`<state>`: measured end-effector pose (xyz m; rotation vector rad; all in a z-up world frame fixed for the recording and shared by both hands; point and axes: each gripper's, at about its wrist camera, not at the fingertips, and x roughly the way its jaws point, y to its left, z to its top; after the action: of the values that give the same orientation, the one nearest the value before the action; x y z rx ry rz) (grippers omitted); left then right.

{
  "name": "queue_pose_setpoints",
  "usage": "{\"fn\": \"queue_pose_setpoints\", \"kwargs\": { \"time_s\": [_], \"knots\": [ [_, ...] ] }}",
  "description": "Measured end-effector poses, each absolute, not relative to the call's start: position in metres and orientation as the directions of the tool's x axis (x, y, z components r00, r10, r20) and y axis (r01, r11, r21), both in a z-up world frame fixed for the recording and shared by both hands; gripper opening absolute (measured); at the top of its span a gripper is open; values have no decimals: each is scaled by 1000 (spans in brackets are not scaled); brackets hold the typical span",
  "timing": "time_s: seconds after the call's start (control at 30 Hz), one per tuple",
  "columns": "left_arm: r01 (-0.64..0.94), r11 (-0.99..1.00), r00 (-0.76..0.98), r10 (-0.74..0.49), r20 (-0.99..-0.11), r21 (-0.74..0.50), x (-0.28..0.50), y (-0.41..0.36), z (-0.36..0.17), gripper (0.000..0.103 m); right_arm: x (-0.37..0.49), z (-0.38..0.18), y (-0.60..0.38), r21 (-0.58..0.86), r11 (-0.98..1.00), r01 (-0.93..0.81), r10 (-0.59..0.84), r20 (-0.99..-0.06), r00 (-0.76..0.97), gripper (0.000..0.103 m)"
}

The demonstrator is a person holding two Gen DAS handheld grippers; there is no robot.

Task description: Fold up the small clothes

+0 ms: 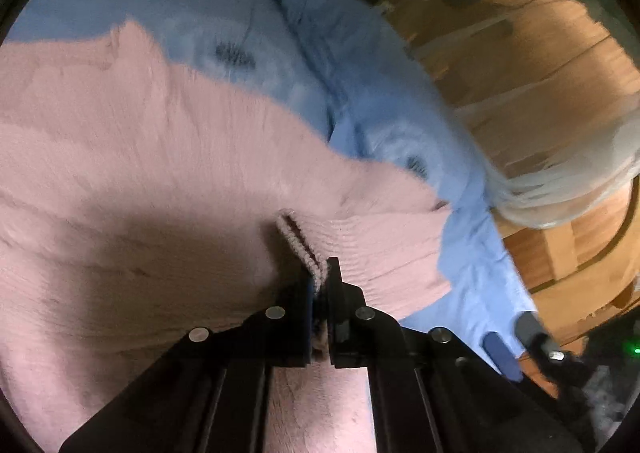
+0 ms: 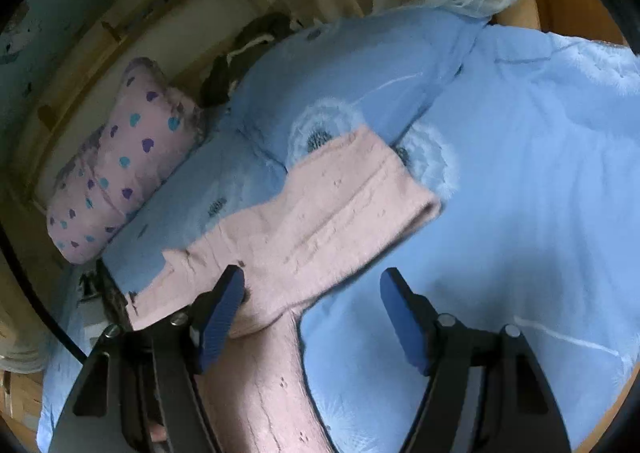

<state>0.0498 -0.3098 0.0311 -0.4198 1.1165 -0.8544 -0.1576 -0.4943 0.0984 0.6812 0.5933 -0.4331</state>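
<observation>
The left gripper (image 1: 320,281) pinches the ribbed hem of the pink knit (image 2: 320,209) lying across the blue bedspread (image 2: 520,173), the right gripper (image 2: 312,317) gapes wide and empty beside it, so 1 fold seems underway, needing a second hold.

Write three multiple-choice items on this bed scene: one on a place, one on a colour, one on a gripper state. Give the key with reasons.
1. Where does the heart-print pillow lie?
A. on the pink knit garment
B. at the edge of the blue duvet, apart from the garment
C. between the right gripper's fingers

2. What colour is the knit garment?
A. pink
B. green
C. white

3. How does the left gripper stand?
A. wide open over bare duvet
B. out of view
C. shut on the garment's ribbed edge

Key: B, the pillow sits beside the blue duvet, clear of the garment; A, the knit is pale pink in both views; C, its jaws pinch the ribbed edge, while the right gripper is open.
</observation>
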Motion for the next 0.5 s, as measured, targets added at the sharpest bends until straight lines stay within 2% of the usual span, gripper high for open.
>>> {"fn": "queue_pose_setpoints", "kwargs": {
  "time_s": [0.13, 0.23, 0.33, 0.5],
  "knots": [
    [401, 641, 275, -766, -582, -654, 61, -278, 69, 0, -148, 99, -488, 427, 718, 549, -181, -648, 740, 75],
    [439, 672, 344, -739, -579, -596, 67, -249, 92, 0, -143, 95, -482, 492, 690, 531, -126, -640, 758, 75],
    [440, 719, 402, -693, -598, -538, 75, -208, 105, 0, -129, 96, -470, 575, 667, 474, -45, -604, 796, 75],
    [388, 797, 489, -604, -629, -463, 91, -139, 109, 0, -95, 103, -417, 562, 734, 382, 30, -588, 808, 75]
  ]
}}
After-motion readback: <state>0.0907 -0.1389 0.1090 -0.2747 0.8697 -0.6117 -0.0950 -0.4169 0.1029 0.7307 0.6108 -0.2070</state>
